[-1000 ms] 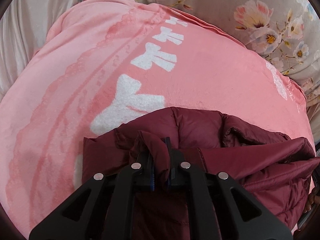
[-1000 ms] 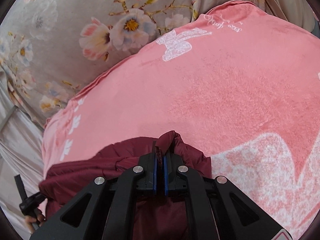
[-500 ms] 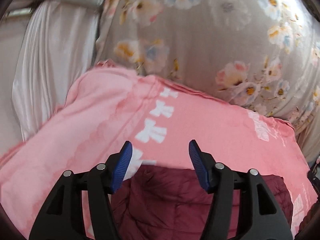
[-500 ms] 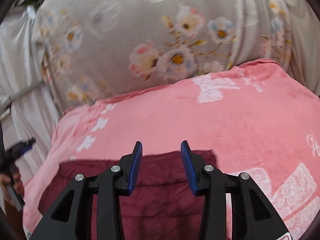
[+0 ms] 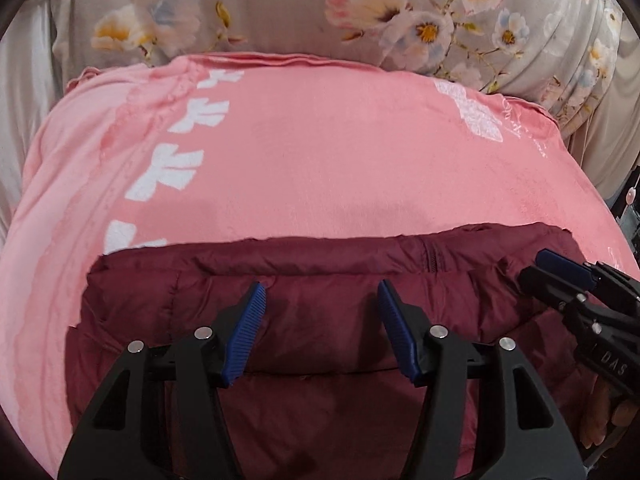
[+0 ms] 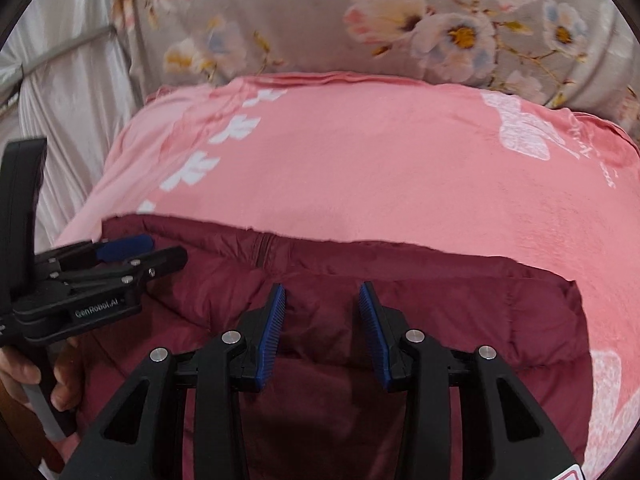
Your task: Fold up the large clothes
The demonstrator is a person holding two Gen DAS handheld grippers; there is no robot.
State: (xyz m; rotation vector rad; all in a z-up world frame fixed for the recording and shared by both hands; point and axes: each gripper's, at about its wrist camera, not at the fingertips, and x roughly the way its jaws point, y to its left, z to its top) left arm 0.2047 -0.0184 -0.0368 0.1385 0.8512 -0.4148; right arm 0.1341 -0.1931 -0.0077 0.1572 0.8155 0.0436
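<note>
A dark red padded jacket (image 5: 320, 320) lies folded flat on a pink blanket (image 5: 320, 152), its far edge straight across. It also shows in the right wrist view (image 6: 400, 292). My left gripper (image 5: 322, 304) is open and empty, held above the jacket's left half. My right gripper (image 6: 322, 304) is open and empty above the jacket's right half. Each gripper shows in the other's view: the right one (image 5: 568, 276) at the jacket's right edge, the left one (image 6: 132, 256) at its left edge.
The pink blanket (image 6: 360, 160) with white bow prints covers the bed. A grey floral sheet (image 5: 280, 4) lies beyond it. White fabric (image 6: 72, 88) hangs at the left. Dark equipment (image 5: 630, 216) stands at the far right edge.
Both grippers were shut on the jacket's cloth a second ago. They have since let go, opened and pulled back above it. The jacket now lies flat.
</note>
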